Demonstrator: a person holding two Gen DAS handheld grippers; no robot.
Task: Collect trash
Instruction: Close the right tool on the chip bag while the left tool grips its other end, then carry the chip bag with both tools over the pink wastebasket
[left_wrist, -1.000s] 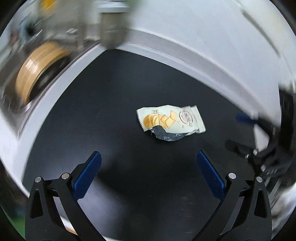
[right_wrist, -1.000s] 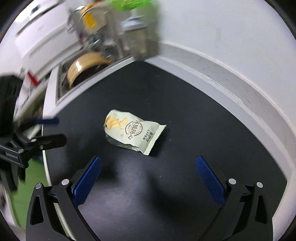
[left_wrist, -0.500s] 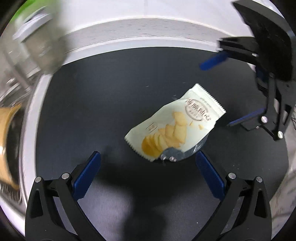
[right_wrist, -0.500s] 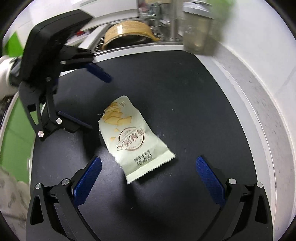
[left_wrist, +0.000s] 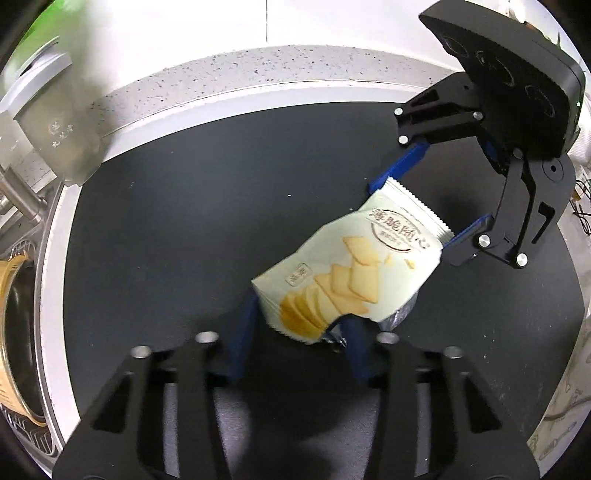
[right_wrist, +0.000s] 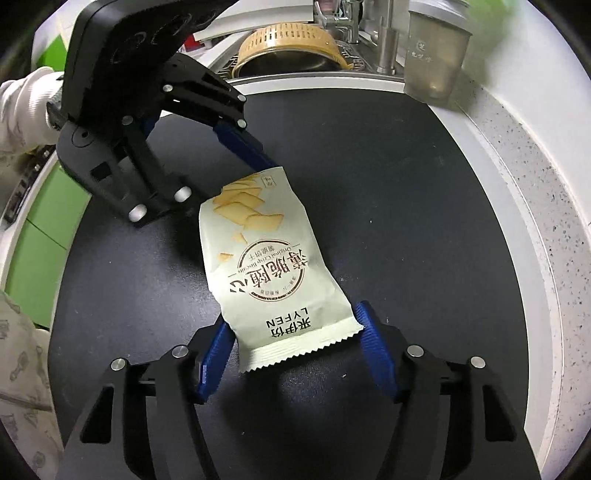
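Cracker wrapper on dark surface, left gripper closing around its torn end, right gripper closing on sealed end, contact seemingly made.

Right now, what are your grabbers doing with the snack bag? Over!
Left gripper and right gripper: jaws just closed in, one at each end of biscuit packet. Black countertop bare nearby.

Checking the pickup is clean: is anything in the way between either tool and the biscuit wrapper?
Nothing visible. The left tool brackets the torn end of the biscuit wrapper; the right tool brackets the sealed end. Both have just been closing on it.
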